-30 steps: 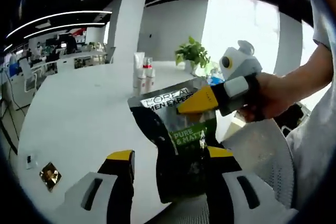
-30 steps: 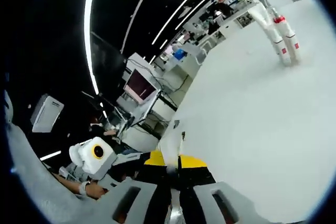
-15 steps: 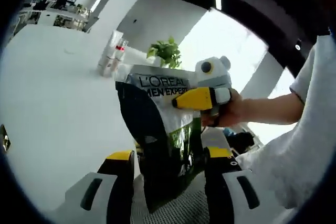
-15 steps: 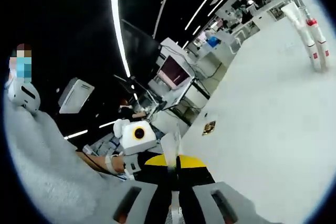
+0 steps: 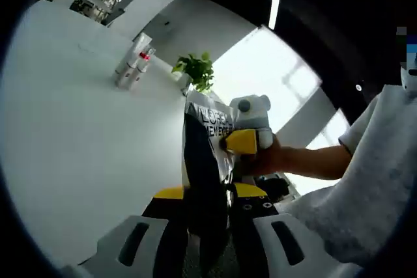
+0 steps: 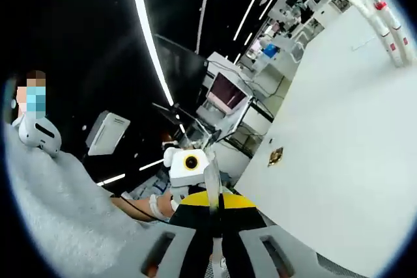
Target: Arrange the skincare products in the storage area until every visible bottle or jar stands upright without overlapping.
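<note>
In the left gripper view, the left gripper [image 5: 207,193] has its yellow-tipped jaws drawn in close at about six o'clock, clenched on the lower part of a dark pouch [image 5: 203,180]. The pouch stands edge-on between them and rises toward the centre of the view, and its upper part carries white lettering on a silver band. At about three o'clock from the pouch's top, the right gripper [image 5: 236,141] comes in from the right and pinches the pouch's upper edge with its yellow tip. A hand [image 5: 273,159] holds that gripper, and a bare forearm runs from it toward a grey sleeve [image 5: 378,180] at about four o'clock.

Outward from there, a white table [image 5: 85,128] spreads over the left half of the view. At about eleven o'clock a small group of white bottles [image 5: 132,66] stands on it close together; at least one has a red cap. Just past them, toward twelve o'clock, is a green potted plant [image 5: 195,71] against a bright window.

In the right gripper view, the right gripper [image 6: 213,203] shows its jaws pressed together at six o'clock, gripping a thin silver edge of the pouch [image 6: 212,183] that sticks up between them. Just behind it, at about seven o'clock, the left gripper [image 6: 186,164] sits close by. The white table [image 6: 339,128] fills the right side, with a small dark square packet [image 6: 275,157] lying near its edge and the white bottles [image 6: 391,27] far off at about two o'clock.
</note>
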Motion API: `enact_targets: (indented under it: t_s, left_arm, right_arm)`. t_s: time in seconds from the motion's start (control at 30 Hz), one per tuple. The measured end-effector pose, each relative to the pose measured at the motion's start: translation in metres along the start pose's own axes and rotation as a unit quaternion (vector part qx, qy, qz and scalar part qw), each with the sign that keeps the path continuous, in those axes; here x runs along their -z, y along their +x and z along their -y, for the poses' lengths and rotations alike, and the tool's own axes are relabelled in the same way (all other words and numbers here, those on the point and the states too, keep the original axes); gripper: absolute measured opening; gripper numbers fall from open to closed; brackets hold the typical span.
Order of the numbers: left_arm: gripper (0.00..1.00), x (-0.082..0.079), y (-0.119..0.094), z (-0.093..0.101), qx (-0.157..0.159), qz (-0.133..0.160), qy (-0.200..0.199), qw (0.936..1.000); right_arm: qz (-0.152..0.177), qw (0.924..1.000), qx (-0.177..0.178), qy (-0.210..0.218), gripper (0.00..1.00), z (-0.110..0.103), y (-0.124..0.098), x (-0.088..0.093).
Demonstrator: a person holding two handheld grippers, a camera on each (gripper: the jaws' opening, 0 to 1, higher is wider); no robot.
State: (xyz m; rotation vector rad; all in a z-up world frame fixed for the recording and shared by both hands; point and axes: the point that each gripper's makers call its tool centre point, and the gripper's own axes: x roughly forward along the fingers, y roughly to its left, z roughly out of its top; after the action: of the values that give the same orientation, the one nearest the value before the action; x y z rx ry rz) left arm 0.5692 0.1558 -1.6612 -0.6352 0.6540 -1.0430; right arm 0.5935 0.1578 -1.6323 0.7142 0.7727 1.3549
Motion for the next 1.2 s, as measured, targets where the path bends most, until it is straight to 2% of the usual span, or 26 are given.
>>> enact_targets:
  t_s: [0.13, 0.23, 0.43, 0.53, 0.57, 0.63, 0.67, 0.77, 0.8, 0.83, 1.0, 1.03, 1.2]
  left_arm:
    - [0.13, 0.001, 0.0, 0.003, 0.01, -0.002, -0.01, 0.9999]
    - [0.06, -0.001, -0.002, 0.007, 0.024, 0.001, -0.015, 0.9996]
    - [0.0, -0.004, -0.006, 0.009, 0.035, 0.007, -0.03, 0.9989]
    - [0.0, -0.01, -0.009, 0.01, 0.04, 0.02, -0.036, 0.9984]
    - [0.0, -0.014, -0.011, 0.01, 0.041, 0.033, -0.047, 0.9975]
    - [0.0, -0.021, -0.014, 0.008, 0.043, 0.051, -0.059, 0.9961]
    - [0.0, -0.025, -0.016, 0.008, 0.047, 0.061, -0.068, 0.9947]
    - [0.0, -0.032, -0.021, 0.006, 0.052, 0.078, -0.086, 0.9919]
    - [0.0, -0.033, -0.022, 0.006, 0.054, 0.081, -0.089, 0.9912]
    - [0.0, -0.032, -0.021, 0.007, 0.058, 0.077, -0.093, 0.9909]
    - [0.0, -0.033, -0.021, 0.006, 0.062, 0.082, -0.109, 0.9887]
    - [0.0, -0.034, -0.021, 0.009, 0.076, 0.082, -0.117, 0.9868]
    - [0.0, -0.034, -0.022, 0.01, 0.076, 0.082, -0.118, 0.9867]
  right_arm:
    - [0.007, 0.9999, 0.0, 0.009, 0.0, -0.001, -0.001, 0.0]
    - [0.012, 0.9998, 0.004, 0.018, 0.0, 0.0, -0.001, 0.0]
    - [0.032, 0.9974, -0.013, 0.063, 0.02, 0.001, 0.002, -0.004]
    - [0.05, 0.9955, -0.025, 0.077, 0.09, -0.002, 0.002, -0.009]
    - [0.049, 0.9953, -0.024, 0.08, 0.11, -0.001, 0.003, -0.008]
    - [0.035, 0.9956, -0.024, 0.083, 0.15, 0.0, 0.004, -0.001]
    - [0.017, 0.9962, -0.023, 0.082, 0.15, -0.001, 0.005, 0.006]
    - [-0.011, 0.9978, -0.016, 0.064, 0.11, -0.001, 0.007, 0.018]
    - [-0.018, 0.998, -0.018, 0.057, 0.03, -0.003, 0.008, 0.021]
    - [-0.013, 0.9985, -0.019, 0.05, 0.04, -0.003, 0.008, 0.02]
    - [0.003, 0.9974, -0.029, 0.066, 0.0, -0.007, 0.004, 0.015]
    - [0.004, 0.9965, -0.04, 0.074, 0.0, -0.012, 0.003, 0.014]
    - [0.006, 0.997, -0.044, 0.063, 0.0, -0.013, 0.004, 0.013]
